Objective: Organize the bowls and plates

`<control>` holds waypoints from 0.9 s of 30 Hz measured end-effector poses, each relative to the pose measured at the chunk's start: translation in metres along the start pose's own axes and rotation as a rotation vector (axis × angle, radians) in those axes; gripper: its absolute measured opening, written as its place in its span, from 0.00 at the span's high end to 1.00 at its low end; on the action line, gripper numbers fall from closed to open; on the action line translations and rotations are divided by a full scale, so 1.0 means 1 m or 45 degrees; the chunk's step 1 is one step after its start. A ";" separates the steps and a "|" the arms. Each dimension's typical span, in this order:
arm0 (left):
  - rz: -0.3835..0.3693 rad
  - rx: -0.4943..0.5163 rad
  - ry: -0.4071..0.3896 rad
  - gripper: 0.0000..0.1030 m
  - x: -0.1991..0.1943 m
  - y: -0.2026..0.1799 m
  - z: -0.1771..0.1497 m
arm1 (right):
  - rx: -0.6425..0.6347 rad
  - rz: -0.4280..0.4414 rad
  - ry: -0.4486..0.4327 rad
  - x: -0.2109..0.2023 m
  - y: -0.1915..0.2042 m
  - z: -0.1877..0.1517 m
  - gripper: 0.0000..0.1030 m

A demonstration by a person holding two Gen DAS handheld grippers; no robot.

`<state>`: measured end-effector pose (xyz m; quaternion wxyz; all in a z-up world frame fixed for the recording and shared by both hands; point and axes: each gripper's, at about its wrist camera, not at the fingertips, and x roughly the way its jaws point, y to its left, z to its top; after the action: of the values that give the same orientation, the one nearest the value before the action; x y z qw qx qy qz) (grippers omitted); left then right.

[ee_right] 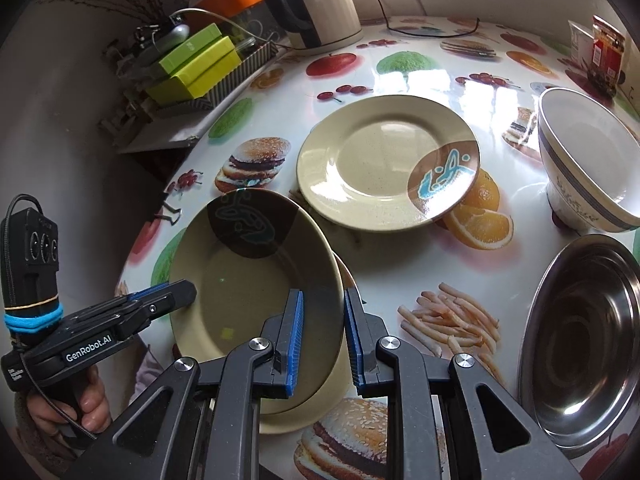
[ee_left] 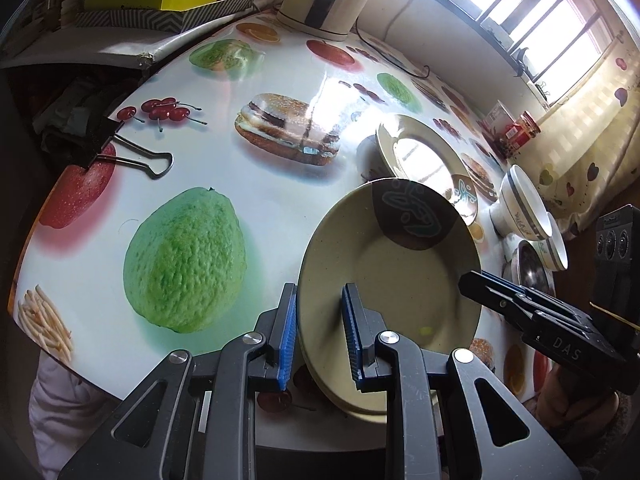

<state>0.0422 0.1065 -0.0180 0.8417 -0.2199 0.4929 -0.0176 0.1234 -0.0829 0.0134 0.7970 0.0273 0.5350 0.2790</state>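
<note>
A beige plate with a brown patch [ee_left: 400,272] is held tilted above the table's near edge. My left gripper [ee_left: 320,332] is shut on its left rim, and my right gripper [ee_right: 322,336] is shut on its right rim [ee_right: 256,280]. Each gripper shows in the other's view, the right one [ee_left: 472,280] and the left one [ee_right: 188,290]. A second, matching plate [ee_right: 384,160] lies flat farther back. A white bowl with a grey band [ee_right: 588,160] stands to the right, and a steel dish [ee_right: 580,340] lies in front of it.
The table [ee_left: 248,208] has a glossy fruit-and-burger print. A binder clip [ee_left: 132,152] lies at its left edge. A cream kettle [ee_right: 320,4] stands at the back, yellow-green boxes [ee_right: 192,64] on a shelf to the left, a red jar [ee_right: 608,52] at the far right.
</note>
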 end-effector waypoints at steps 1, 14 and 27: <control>0.000 0.000 0.002 0.78 0.000 0.000 0.000 | 0.001 -0.003 0.001 0.000 0.000 -0.001 0.80; 0.035 0.021 0.008 0.78 0.001 -0.003 0.001 | 0.000 -0.022 0.007 0.002 -0.001 -0.011 0.80; 0.111 0.076 0.021 0.78 0.004 -0.012 -0.001 | -0.030 -0.065 -0.022 -0.001 0.001 -0.017 0.78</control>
<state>0.0460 0.0946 -0.0172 0.8438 -0.1728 0.5080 0.0024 0.1081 -0.0871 0.0069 0.8087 0.0068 0.5253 0.2646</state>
